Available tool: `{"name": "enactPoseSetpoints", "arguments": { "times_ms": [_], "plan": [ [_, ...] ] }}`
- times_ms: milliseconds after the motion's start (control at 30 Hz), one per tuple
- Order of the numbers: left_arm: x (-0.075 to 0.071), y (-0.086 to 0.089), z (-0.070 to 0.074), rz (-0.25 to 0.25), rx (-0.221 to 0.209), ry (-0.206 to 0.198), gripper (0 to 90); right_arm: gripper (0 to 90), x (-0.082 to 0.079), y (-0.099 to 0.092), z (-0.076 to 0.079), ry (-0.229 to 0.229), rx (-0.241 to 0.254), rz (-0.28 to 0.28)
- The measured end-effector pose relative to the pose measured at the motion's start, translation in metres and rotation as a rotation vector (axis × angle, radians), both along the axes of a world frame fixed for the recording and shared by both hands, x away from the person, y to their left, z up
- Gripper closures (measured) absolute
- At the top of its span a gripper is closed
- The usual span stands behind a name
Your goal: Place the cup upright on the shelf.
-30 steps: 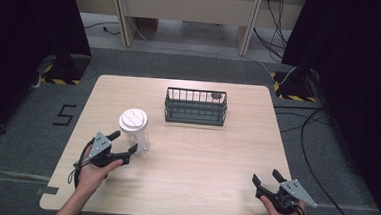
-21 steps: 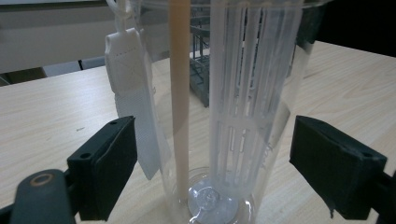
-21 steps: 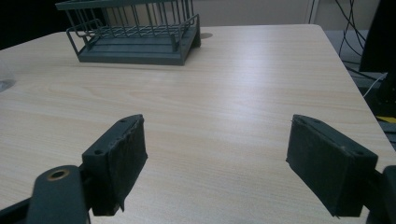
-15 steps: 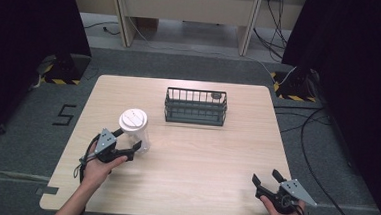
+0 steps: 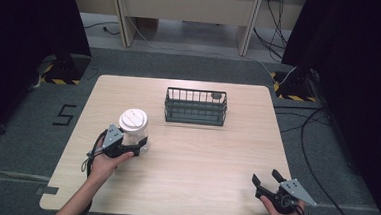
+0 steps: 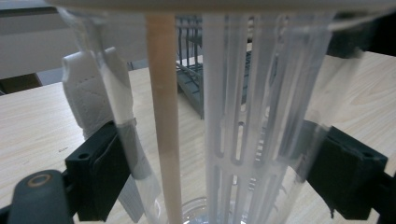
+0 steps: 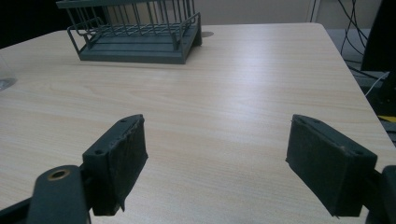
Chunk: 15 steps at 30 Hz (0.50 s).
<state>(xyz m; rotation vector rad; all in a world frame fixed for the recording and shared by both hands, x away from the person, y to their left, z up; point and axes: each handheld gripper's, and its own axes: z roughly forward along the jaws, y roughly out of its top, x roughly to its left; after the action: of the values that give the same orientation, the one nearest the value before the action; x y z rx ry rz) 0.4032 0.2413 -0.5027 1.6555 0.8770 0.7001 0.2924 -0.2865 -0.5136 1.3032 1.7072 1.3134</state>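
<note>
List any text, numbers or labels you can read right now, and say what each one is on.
"5": dark marking on the grey floor left of the table.
No readable print on the clear lidded container held in the left hand-held gripper, nor on the wire basket.

Clear glossy plastic jar (image 5: 136, 131), matt dark wire basket (image 5: 195, 107), pale smooth wood-grain table (image 5: 215, 159).

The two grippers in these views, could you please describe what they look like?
Each gripper, left and right, is black with two blocky, flat-faced jaws and carries a grey three-cornered plate on top. A dark cable loops from the left one. The forearms are bare, no sleeves visible.
</note>
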Motion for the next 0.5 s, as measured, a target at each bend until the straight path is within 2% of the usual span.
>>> {"name": "enactPoseSetpoints", "arguments": {
  "times_ms": [167,500],
  "plan": [
    [-0.0005,0.002,-0.0028,0.005,-0.023,-0.01,16.7,20.5,0.0002,-0.0004,0.0,0.0,0.0,-0.001],
    [-0.0013,0.0026,-0.002,0.01,-0.03,-0.002,17.3,20.7,0.0006,-0.0002,0.0,0.01,0.009,0.0]
  ]
}}
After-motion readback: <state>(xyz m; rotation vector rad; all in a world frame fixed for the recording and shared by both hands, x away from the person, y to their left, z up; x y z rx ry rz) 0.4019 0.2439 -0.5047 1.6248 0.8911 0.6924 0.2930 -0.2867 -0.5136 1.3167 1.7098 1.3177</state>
